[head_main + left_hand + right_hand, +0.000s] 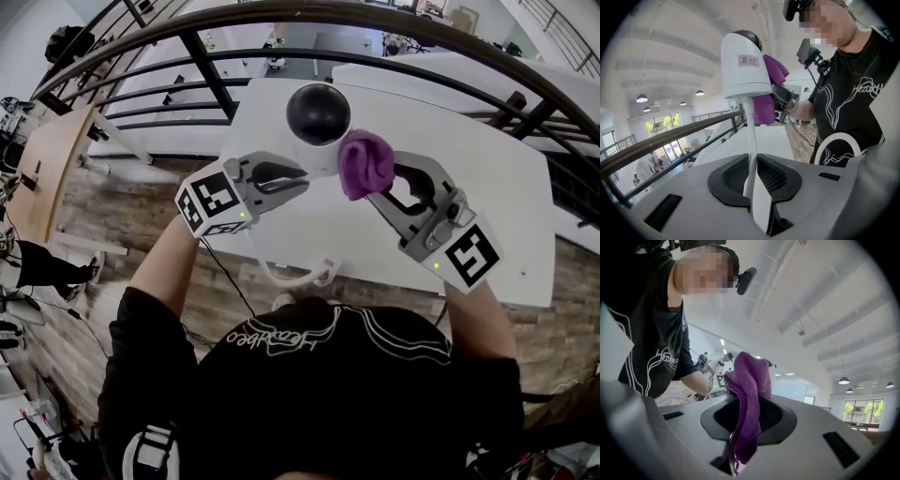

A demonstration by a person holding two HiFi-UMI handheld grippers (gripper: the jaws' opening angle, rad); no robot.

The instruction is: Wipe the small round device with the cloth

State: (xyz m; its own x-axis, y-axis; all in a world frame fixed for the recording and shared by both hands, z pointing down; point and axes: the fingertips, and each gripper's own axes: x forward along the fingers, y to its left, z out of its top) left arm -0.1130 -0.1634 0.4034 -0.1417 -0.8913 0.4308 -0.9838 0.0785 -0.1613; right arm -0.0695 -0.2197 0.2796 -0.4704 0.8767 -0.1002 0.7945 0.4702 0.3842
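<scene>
Wiping is in hand: device (319, 114) clamped in left tool (751, 176); cloth (366, 164), gripped in right tool (747, 416), is to be rubbed across it.

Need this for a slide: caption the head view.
Left gripper clamps the stem of the small round device while the right gripper holds the purple cloth at its dark dome.

The head camera is looking steeply down past the person's black shirt (319, 394) onto a white rectangular table (487, 187). The camera riding the left gripper (751, 176) is facing upward along its jaws, very close to a small round white device (745, 65), with that shirt beyond. The camera on the right gripper (746, 416) is tilting toward the white ceiling (825, 296), a crumpled purple cloth (751, 380) filling its near field. All three views are sharing that cloth.
</scene>
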